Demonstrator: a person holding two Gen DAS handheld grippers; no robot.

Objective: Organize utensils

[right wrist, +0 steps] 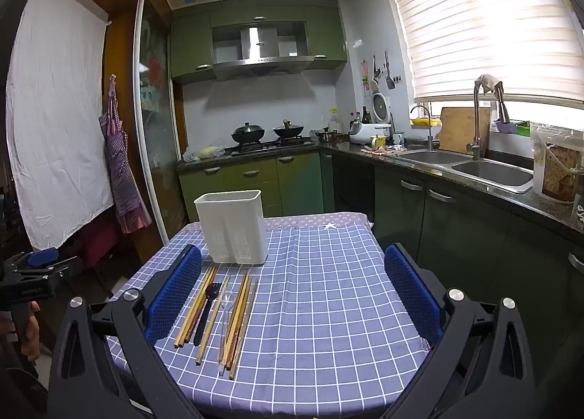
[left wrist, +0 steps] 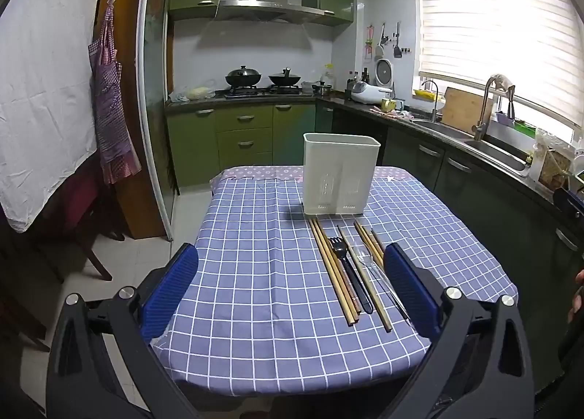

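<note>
- Your left tool (left wrist: 290, 284) is spread wide with nothing between its blue pads (left wrist: 408, 280); it hovers over the near edge of the desk (left wrist: 248, 273), toward the near left corner.
- Your right tool (right wrist: 292, 291) is just as wide open and holds nothing; it hangs over the near edge, toward the right side.
- The white bin (left wrist: 341, 174) stands upright near the far edge of the desk, about mid-width, its mouth open to the top; you cannot see inside it.
- The utensils lie flat on the checked cloth (right wrist: 328, 291) just in front of the bin, side by side, running from the bin toward the near edge.
- In that row you have wooden chopsticks (left wrist: 334, 273) on the left, then a black fork (left wrist: 350, 273) with its tines toward the bin, a clear plastic piece (right wrist: 226, 324) beside it, and more chopsticks (right wrist: 241, 313) on the right.
- The row's far ends stop just short of the bin; you cannot tell whether any touch it.
- Seen from your right wrist, your left tool (right wrist: 33, 269) sits off the desk's left edge.
</note>
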